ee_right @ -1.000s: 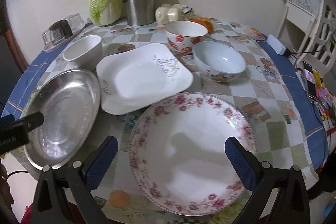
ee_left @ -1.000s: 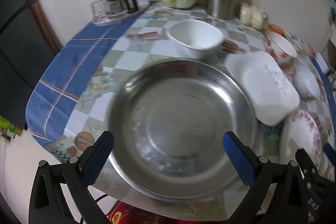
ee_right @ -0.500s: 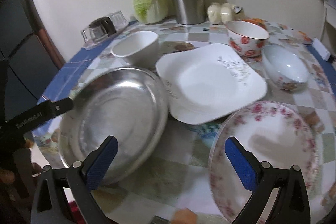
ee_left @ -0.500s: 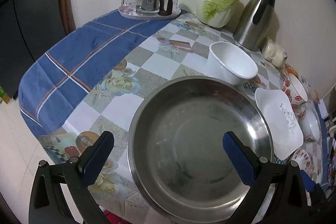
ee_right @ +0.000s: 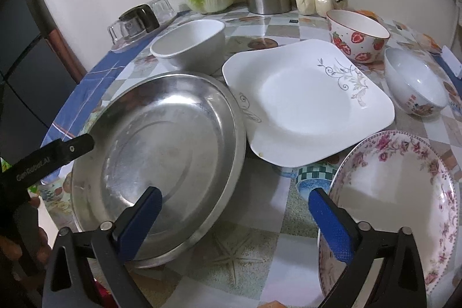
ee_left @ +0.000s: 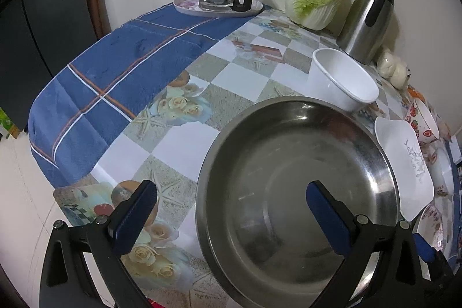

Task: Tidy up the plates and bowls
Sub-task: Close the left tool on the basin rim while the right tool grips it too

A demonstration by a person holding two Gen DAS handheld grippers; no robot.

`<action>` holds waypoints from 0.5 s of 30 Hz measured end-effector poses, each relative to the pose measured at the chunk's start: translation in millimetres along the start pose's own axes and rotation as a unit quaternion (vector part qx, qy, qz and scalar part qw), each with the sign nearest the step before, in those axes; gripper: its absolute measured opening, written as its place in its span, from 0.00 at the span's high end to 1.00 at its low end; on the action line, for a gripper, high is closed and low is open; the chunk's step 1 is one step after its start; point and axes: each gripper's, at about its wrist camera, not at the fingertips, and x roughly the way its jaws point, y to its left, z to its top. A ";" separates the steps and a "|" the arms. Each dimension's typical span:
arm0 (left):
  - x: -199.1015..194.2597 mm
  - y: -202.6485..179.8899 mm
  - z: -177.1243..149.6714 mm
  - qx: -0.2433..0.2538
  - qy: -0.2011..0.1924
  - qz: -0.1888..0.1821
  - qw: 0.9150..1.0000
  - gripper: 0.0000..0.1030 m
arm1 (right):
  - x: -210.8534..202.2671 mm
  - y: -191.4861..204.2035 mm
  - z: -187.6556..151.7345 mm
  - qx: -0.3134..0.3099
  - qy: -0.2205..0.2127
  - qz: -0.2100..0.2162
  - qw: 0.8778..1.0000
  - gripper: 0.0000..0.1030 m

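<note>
Both grippers have swung left, and the round steel pan now fills the near view.
Left gripper [ee_left: 231, 210], jaws apart, straddles the near-left rim of the steel pan [ee_right: 161, 146]; right gripper [ee_right: 235, 217], jaws apart too, hangs between the pan and the floral-rimmed round plate [ee_right: 404, 192]. Nothing stacked yet: plain white bowl [ee_right: 190, 44], square white plate [ee_right: 306, 103], strawberry-print bowl [ee_right: 358, 35] and pale bowl [ee_right: 415, 88] each sit alone on the checked tablecloth [ee_left: 179, 143]. Sorting looks barely begun.
</note>
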 end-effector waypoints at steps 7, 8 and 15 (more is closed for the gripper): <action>10.6 4.6 -2.0 -0.013 0.020 -0.001 1.000 0.28 | -0.9 -7.6 2.4 0.013 0.002 -0.013 1.000 0.47; 11.2 5.2 -2.1 -0.015 0.022 -0.003 1.000 0.34 | -1.2 -9.3 2.5 0.017 0.002 -0.012 1.000 0.51; 21.9 12.4 -4.2 -0.028 0.044 0.003 0.999 0.69 | -3.5 -5.7 2.1 0.016 0.000 0.011 1.000 0.80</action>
